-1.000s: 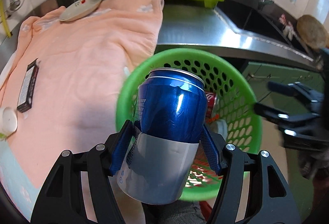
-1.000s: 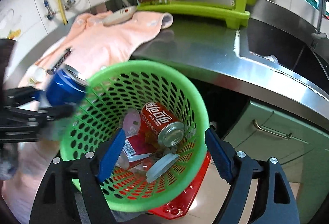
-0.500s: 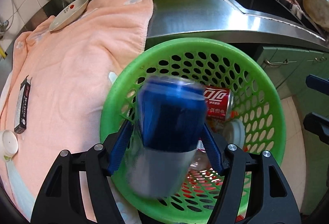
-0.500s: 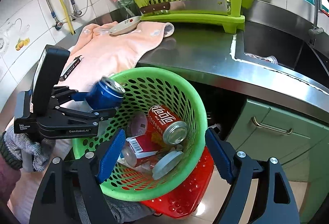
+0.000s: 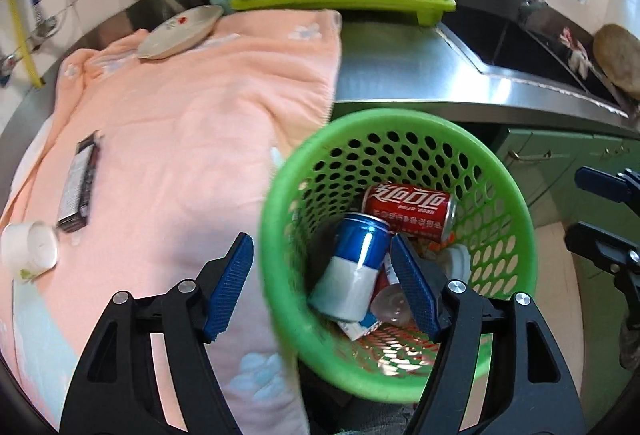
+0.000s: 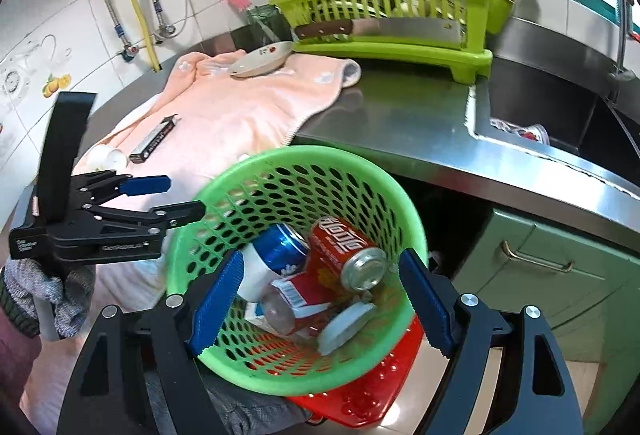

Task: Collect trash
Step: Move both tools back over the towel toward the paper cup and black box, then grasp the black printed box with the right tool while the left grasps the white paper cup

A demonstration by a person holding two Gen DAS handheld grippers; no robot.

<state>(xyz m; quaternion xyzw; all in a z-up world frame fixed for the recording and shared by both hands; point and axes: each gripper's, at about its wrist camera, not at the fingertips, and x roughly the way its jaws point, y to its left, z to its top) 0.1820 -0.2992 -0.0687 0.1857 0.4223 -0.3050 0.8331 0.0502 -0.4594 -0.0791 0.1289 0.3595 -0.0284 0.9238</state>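
The green basket (image 6: pixel 296 271) hangs just off the edge of the steel counter (image 6: pixel 400 119), low enough that anything lifted from the worktop only has to be carried out over the rim and let go. The right gripper (image 6: pixel 320 309) has its blue fingers (image 6: pixel 216 303) spread wide on either side of the basket wall; whether they press on it I cannot tell, though something below the picture seems to be propping the basket up (grey cloth, possibly a lap, and a red perforated piece (image 6: pixel 372 391) show under it). The left gripper (image 5: pixel 320 287) stands open and empty, one finger outside the rim and one over the inside, which fits a drop just made: the blue can (image 5: pixel 352 271) lies loose in the basket, tilted, leaning against the red can (image 5: pixel 410 209) and resting on a white lid (image 6: pixel 346 325) and a small bottle (image 6: pixel 280 309). So that piece of trash is collected. On the pink towel (image 5: pixel 192 139) a dark flat box (image 5: pixel 78 189) and a white cup (image 5: pixel 28 249) lie near each other, well apart from the basket, and I judge them the likely next pickups. The plate (image 5: pixel 180 33) at the far end of the towel and the knife (image 6: pixel 380 29) in the yellow-green drying rack (image 6: pixel 392 11) look like kitchenware, not trash.
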